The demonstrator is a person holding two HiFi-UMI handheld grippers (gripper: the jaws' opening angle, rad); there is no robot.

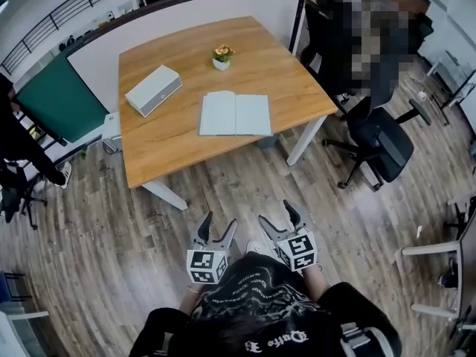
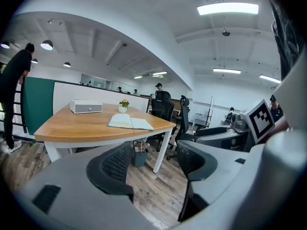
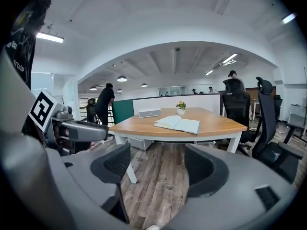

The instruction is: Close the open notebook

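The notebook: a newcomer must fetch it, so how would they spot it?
Find the wooden table by the white partition. The notebook lies open near its front edge, flat and pale-paged, unlike the grey box and flower pot behind.

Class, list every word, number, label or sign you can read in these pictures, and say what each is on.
No text reads clearly.
Black shirt: ornate white lettering, too blurred to read.
Left marker cube, right marker cube: black-and-white square patterns, no words.
Notebook, grey box: nothing legible.
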